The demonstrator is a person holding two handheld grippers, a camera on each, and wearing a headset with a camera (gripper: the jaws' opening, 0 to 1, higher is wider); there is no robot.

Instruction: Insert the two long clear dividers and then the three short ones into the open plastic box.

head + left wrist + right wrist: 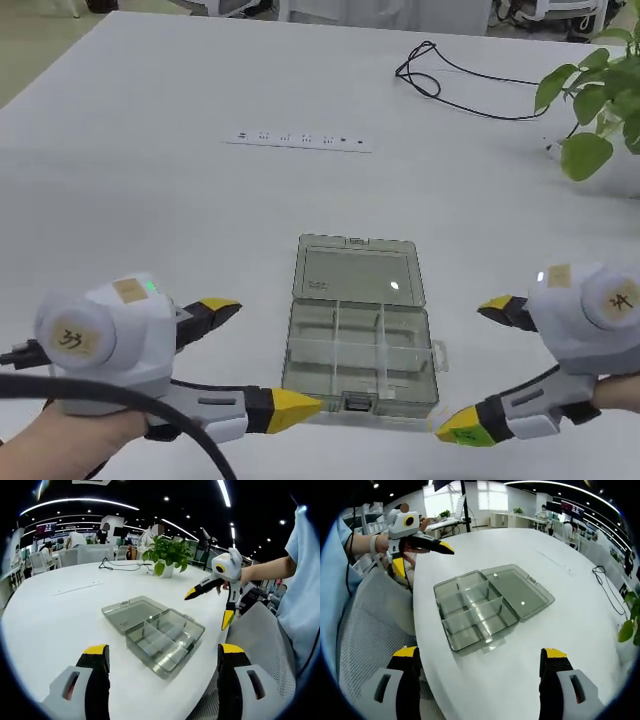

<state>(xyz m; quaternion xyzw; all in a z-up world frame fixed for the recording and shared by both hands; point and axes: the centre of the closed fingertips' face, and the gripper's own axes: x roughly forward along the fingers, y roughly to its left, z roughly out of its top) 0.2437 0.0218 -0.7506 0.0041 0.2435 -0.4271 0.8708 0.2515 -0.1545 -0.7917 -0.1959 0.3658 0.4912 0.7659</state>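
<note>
Open plastic box sits on the white desk, close to the near edge. Its lid is folded back flat toward the far edge. Clear dividers stand inside and split the tray into compartments; their exact number cannot be told.

Left gripper is held over the near edge, just left of the box, jaws apart and empty. Right gripper is held just right of the box, jaws apart and empty. Neither touches the box.

1 white power strip lies toward the far edge. 1 black cable is looped near the far right corner. 1 green plant stands at the right edge.
</note>
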